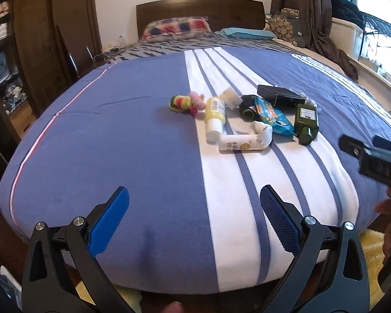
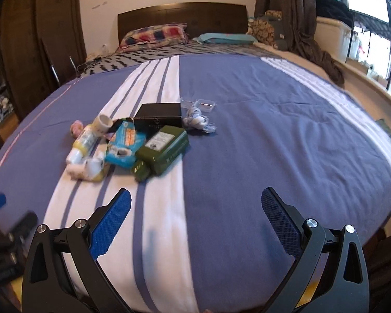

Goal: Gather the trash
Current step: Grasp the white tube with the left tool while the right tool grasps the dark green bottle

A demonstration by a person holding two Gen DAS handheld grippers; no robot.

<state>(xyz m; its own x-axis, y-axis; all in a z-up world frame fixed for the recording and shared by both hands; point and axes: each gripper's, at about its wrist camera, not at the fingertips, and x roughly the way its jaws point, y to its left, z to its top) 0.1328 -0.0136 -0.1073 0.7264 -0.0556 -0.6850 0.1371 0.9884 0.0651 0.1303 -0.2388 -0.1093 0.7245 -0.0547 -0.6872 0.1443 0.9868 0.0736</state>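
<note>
Lying clustered on the blue bedspread with white stripes (image 1: 143, 135) are one dark green glass bottle (image 2: 164, 147), one flat black box (image 2: 160, 116), one blue snack packet (image 2: 126, 142), one yellow plastic bottle with a white cap (image 1: 215, 116) and one squeezed white tube (image 1: 241, 143). The left gripper (image 1: 194, 200) and right gripper (image 2: 196, 200) hover near the bed's foot, jaws spread, holding nothing.

Bed (image 1: 143, 143), blue-white striped cover: green bottle (image 1: 306, 121), yellow bottle (image 1: 215, 113), black box (image 1: 280, 95).
</note>
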